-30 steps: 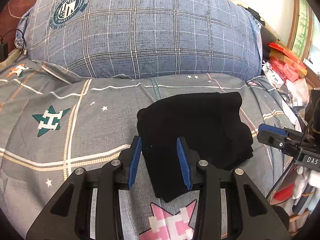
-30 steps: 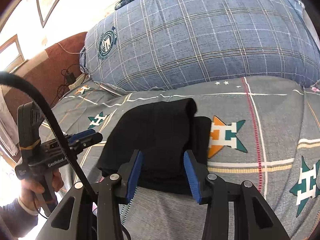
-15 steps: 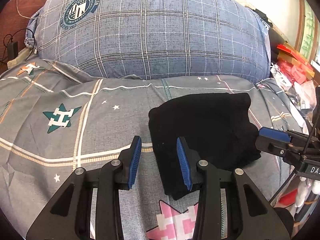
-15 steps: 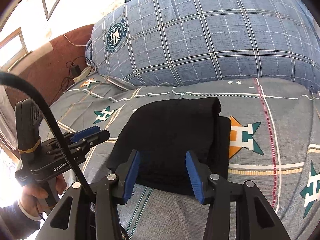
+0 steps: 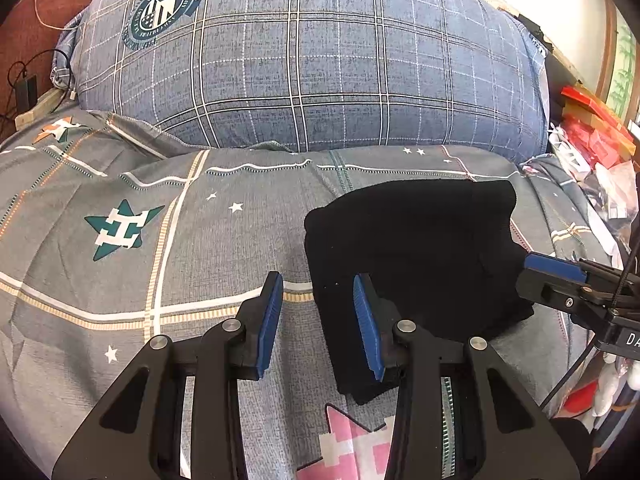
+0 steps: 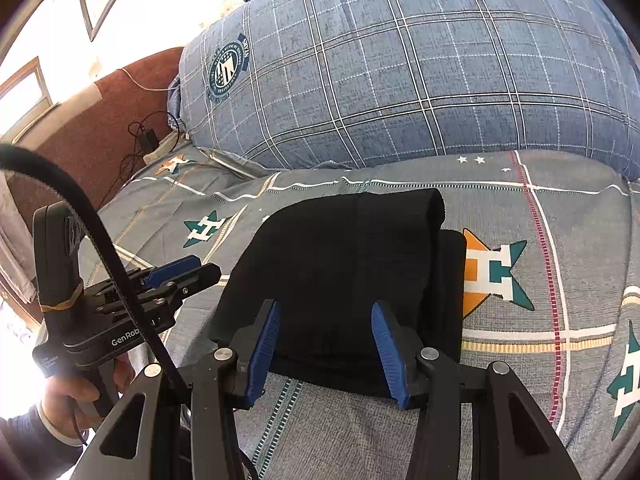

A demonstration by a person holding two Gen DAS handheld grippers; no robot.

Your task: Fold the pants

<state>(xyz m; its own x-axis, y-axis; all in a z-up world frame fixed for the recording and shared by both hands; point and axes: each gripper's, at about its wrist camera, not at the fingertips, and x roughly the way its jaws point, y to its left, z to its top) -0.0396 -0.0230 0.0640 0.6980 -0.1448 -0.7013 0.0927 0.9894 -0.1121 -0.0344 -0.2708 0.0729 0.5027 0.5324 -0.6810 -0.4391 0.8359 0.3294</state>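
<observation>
Left claw [image 5: 318, 322], jaws apart and empty, hangs over the bedspread [image 5: 192, 248]; the folded black pants [image 5: 412, 256] lie just right of it. Right claw [image 6: 324, 350], likewise parted and empty, faces the bundle's near edge, long axis running away; it appears nearer.

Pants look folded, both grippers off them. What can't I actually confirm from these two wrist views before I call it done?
- Layers inside the black pants: both views show only the top surface.
- Near edge of the pants: the right gripper fingers cover it in the right wrist view, the left gripper in the left wrist view.
- Right side of the bed cover: cut off by the left wrist view's edge.
</observation>
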